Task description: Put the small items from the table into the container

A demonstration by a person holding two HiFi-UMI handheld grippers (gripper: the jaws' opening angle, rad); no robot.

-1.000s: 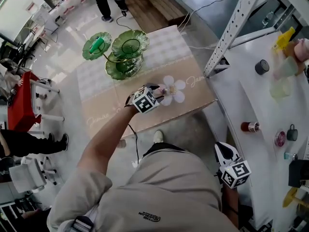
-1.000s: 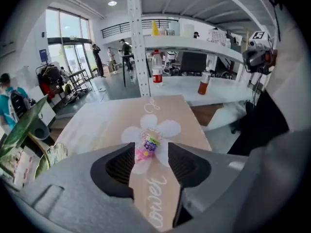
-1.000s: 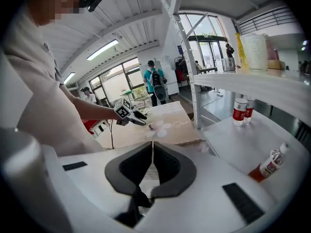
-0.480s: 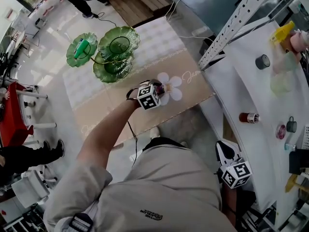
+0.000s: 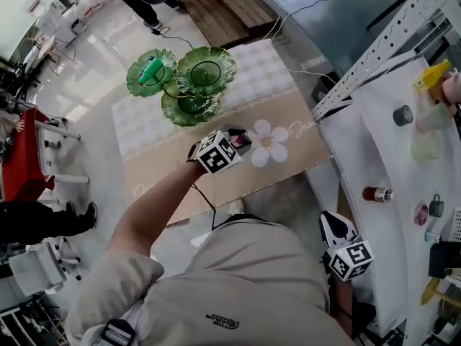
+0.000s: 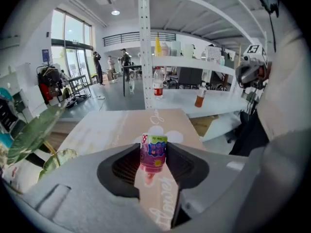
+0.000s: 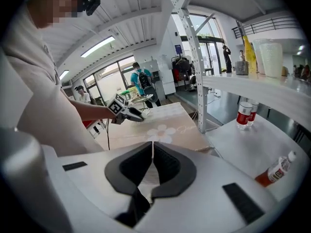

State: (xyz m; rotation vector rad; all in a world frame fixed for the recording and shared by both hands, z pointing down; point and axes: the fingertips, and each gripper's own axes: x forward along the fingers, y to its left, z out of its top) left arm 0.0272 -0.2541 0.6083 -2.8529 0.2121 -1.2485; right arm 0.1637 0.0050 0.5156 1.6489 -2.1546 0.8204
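Raised L tool (image 5: 243, 140), jaws closing round upright tube (image 6: 153, 150), tip prob. down

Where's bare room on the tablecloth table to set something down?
Free: checked cloth right of the green dishes; tan cloth left of the left gripper, whose jaws are closing on a jelly cup. Crowded: the dishes' corner and the white table's right side.

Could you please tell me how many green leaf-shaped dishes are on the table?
3: the left dish, the right dish beside it, and the lower dish, nearest the person. None appears to be hidden.
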